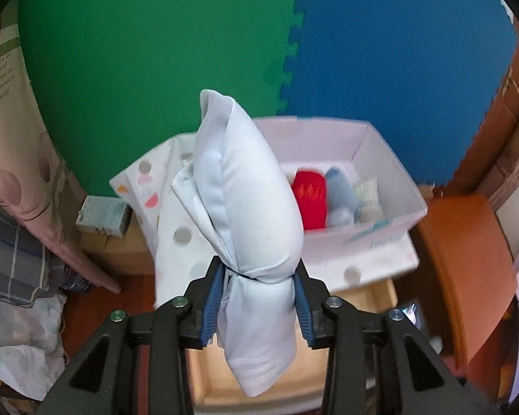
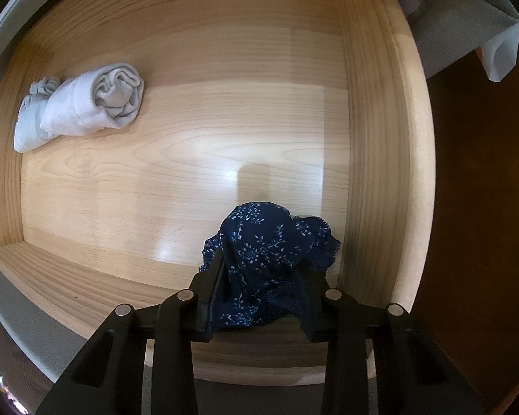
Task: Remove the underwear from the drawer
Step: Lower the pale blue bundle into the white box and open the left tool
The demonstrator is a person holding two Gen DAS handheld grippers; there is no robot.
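Between the right tongs (image 2: 263,276), the navy floral underwear (image 2: 270,256) is pinched at the wooden drawer (image 2: 190,138) floor, ready for lifting; a grey roll (image 2: 83,103) remains. Left tongs (image 1: 257,288) clamp pale-blue underwear (image 1: 249,207) aloft, clear of the white box (image 1: 363,235).

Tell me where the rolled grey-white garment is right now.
In the right wrist view, the rolled grey-white garment lies on the wooden drawer floor at upper left, near the left wall, apart from the navy floral underwear.
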